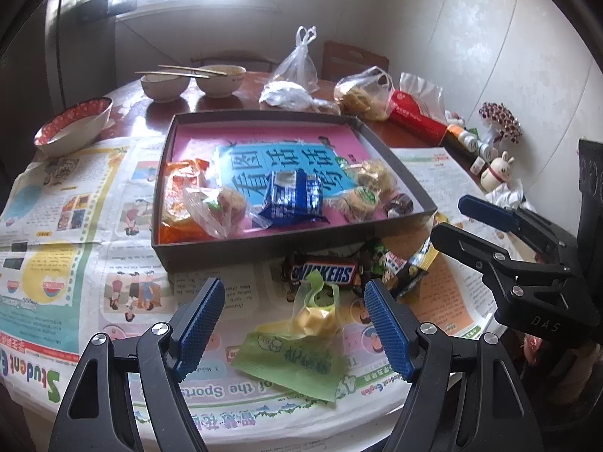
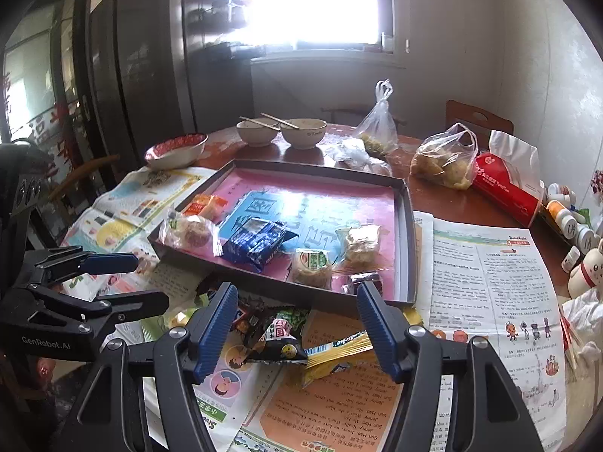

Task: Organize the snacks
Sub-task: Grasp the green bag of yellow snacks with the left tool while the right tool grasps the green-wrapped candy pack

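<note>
Writing first: the brown chocolate bar (image 1: 325,272) reads "SNICKERS" in white letters, lying on newspaper just below the near wall of the shallow dark cardboard tray (image 1: 264,246). The newspaper sheets (image 1: 56,226) covering the round worktop (image 1: 241,98) show "Student" and "Sports" upside down at the near edge. The tray's pink and blue lining carries large Chinese characters.

The left tongs (image 1: 294,324) tilt downward, blue ribbed pads spread apart and holding nothing. Between them, lower down, lies a pale green snack packet (image 1: 297,361) with green print, flat on the paper; the Snickers bar sits just beyond the fingertips.

The right tongs (image 2: 294,324) also tilt downward, jaws parted and empty. Between their pads lie a black and green crinkled snack packet (image 2: 280,335) and a yellow wrapper (image 2: 339,354), touching each other, just outside the tray's near wall.

Inside the tray: a blue foil biscuit packet (image 1: 292,199), an orange packet (image 1: 181,192) at the left, and clear-wrapped round pastries (image 1: 356,203).

The left unit's body, seen from the right camera, reads "GenRobot.AI".
</note>
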Demonstrator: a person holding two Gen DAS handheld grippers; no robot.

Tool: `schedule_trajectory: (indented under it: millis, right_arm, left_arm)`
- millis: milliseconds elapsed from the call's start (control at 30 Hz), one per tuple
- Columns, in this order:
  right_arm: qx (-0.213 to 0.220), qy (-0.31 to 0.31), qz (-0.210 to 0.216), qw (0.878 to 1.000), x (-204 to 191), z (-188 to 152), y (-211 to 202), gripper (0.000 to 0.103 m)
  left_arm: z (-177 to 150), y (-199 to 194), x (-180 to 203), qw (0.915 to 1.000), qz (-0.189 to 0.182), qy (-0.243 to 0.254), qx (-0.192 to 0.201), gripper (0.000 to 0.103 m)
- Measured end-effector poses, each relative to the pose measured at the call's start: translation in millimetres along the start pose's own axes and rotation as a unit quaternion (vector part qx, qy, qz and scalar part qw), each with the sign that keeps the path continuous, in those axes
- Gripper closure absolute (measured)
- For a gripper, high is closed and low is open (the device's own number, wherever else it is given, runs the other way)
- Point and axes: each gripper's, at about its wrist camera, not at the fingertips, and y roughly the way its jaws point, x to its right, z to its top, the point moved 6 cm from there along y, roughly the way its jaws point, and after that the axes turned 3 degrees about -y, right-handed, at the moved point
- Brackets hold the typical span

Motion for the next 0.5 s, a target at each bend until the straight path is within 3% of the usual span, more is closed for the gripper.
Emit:
schedule_trajectory:
  millis: [500]
  right_arm:
    - [-0.053, -0.082, 0.005, 0.995, -25.7, -23.7, 26.2, 0.038]
  left_arm:
    - [-14.8, 19.1, -3.2, 0.9994, -0.002, 0.005, -0.033, 0.025]
